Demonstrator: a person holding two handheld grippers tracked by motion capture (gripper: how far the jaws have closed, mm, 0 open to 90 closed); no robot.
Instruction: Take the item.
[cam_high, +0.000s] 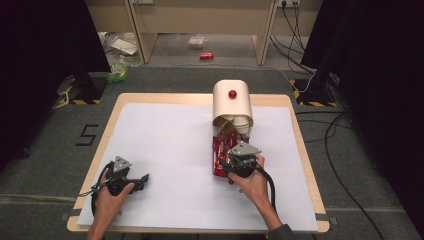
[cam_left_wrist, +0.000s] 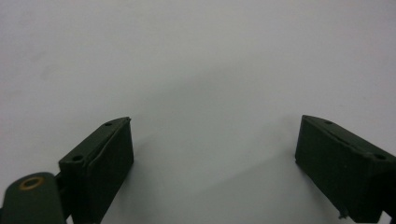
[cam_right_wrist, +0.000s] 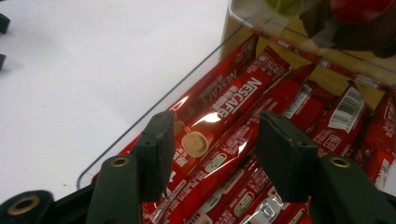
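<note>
Right claw (cam_right_wrist: 210, 154) spread over many red coffee sticks (cam_right_wrist: 233, 100) (uncountable); left claw (cam_left_wrist: 212, 158) spread, empty.

Glossy red foil coffee sticks (cam_right_wrist: 233, 112) lie in a clear plastic tray (cam_right_wrist: 154, 109). Matt white paper (cam_high: 165, 145) covers the pale wooden bench (cam_high: 112, 111); both claws' jaws are matt black plastic.

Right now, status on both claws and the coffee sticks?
Left claw open, idle over bare white sheet. Right claw open, astride red coffee sticks in clear tray, not pinching yet. Nothing in the way.
</note>
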